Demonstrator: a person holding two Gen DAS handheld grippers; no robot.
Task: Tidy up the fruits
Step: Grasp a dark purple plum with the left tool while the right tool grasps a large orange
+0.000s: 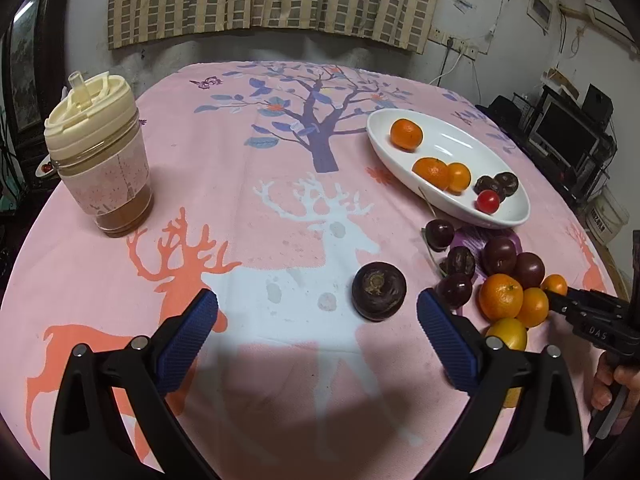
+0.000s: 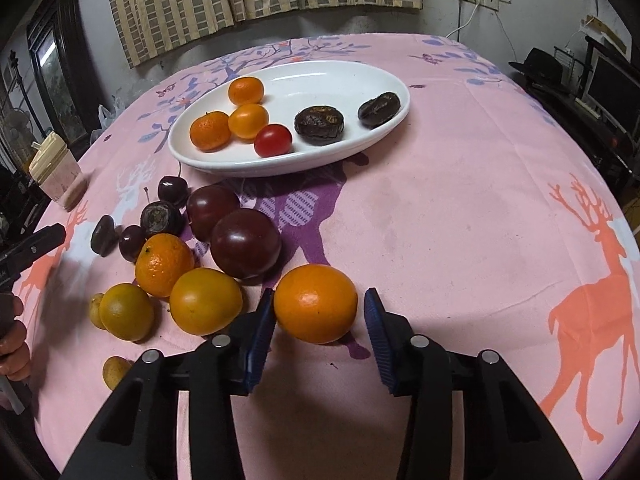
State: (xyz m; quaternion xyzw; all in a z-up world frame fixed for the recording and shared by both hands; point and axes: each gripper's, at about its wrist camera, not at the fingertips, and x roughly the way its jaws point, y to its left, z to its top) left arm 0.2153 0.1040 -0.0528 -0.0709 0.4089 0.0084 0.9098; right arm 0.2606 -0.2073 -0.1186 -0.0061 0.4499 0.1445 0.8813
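My right tool (image 2: pixel 319 322) points down at the near part of the tabletop (image 2: pixel 460 208), its blue pads on either side of an orange (image 2: pixel 315 303). The left pad (image 2: pixel 260 336) sits against the fruit's side; the right pad (image 2: pixel 378 340) stands just clear of it with a sliver of gap, so the jaws bracket the orange without clamping it.

To the left of that orange lies the loose pile: two more orange citrus fruits (image 2: pixel 205 301), a mandarin (image 2: pixel 164 264), two dark plums (image 2: pixel 245 243), some cherries (image 2: pixel 172 191) and a wrinkled dark fruit (image 2: pixel 161 218). Two small yellow fruits sit at the near-left edge of the pile.

Farther off is the white oval dish (image 2: pixel 360 76), already carrying three small oranges, a red cherry tomato (image 2: pixel 273 140) and two dark wrinkled fruits (image 2: pixel 319 124).

My left tool (image 1: pixel 318 312) hangs wide open over the deer-print cloth, nothing between its pads. One dark round fruit (image 1: pixel 379 291) lies on the cloth just beyond the gap, nearer the right finger, touching neither. A lidded drink cup (image 1: pixel 100 156) stands upright at the far left, well apart from the fruit.
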